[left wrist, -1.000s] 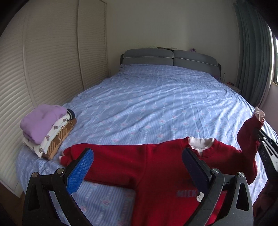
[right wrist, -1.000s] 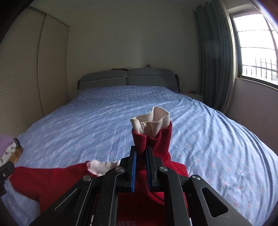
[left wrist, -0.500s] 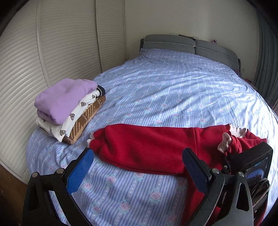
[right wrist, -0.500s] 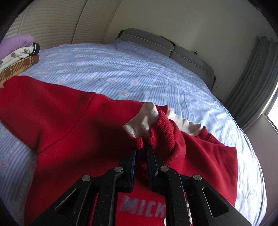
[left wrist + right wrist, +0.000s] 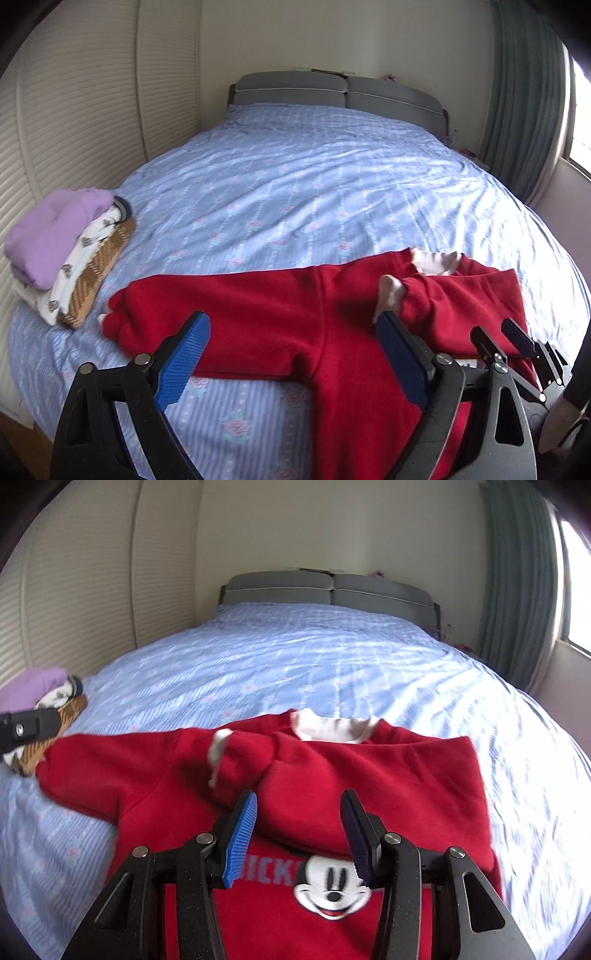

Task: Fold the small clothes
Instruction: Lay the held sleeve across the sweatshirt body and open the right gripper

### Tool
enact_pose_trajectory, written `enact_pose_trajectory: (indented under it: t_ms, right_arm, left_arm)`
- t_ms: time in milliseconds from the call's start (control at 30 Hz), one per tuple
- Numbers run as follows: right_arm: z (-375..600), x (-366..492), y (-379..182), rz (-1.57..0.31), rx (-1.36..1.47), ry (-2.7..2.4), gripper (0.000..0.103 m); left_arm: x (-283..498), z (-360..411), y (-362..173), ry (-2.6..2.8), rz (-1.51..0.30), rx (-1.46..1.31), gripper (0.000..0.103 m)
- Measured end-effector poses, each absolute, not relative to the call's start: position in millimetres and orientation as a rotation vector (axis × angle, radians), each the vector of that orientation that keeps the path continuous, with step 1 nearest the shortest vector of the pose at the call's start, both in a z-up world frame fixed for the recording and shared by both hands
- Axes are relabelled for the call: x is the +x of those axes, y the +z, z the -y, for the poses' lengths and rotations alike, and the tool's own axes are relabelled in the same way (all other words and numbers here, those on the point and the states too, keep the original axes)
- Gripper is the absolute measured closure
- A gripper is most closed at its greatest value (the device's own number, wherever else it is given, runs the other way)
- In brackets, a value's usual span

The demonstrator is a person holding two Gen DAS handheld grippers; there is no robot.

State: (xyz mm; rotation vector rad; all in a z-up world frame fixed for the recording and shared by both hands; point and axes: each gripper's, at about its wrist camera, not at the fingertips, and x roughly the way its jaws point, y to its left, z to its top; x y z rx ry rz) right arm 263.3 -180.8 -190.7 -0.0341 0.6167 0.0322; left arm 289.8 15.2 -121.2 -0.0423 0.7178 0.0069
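One sleeve of the red sweater (image 5: 314, 775) lies folded across its chest, cuff (image 5: 218, 749) near the collar; the other sleeve (image 5: 207, 306) stretches flat toward the folded pile (image 5: 62, 251). It rests face up at the bed's (image 5: 314, 177) near edge. Both tongs are spread and pinch nothing: the right gripper (image 5: 299, 834) hovers above the tucked sleeve, the left gripper (image 5: 291, 362) above the outstretched one. The sleeve fold looks half done; next, the left should pinch the far cuff (image 5: 110, 314) and carry it across.
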Motion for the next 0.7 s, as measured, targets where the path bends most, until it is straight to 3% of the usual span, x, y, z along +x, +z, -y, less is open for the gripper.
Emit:
enact_pose_trajectory:
  t_ms: [267, 700]
  right_arm:
    - [275, 259, -184, -0.549, 0.106, -0.158, 0.056]
    - [306, 268, -200, -0.523, 0.178, -0.176, 0.056]
  left_arm:
    - [347, 47, -160, -0.236, -0.782, 0.071, 0.038]
    - [399, 52, -201, -0.461, -0.844, -0.007, 0.039]
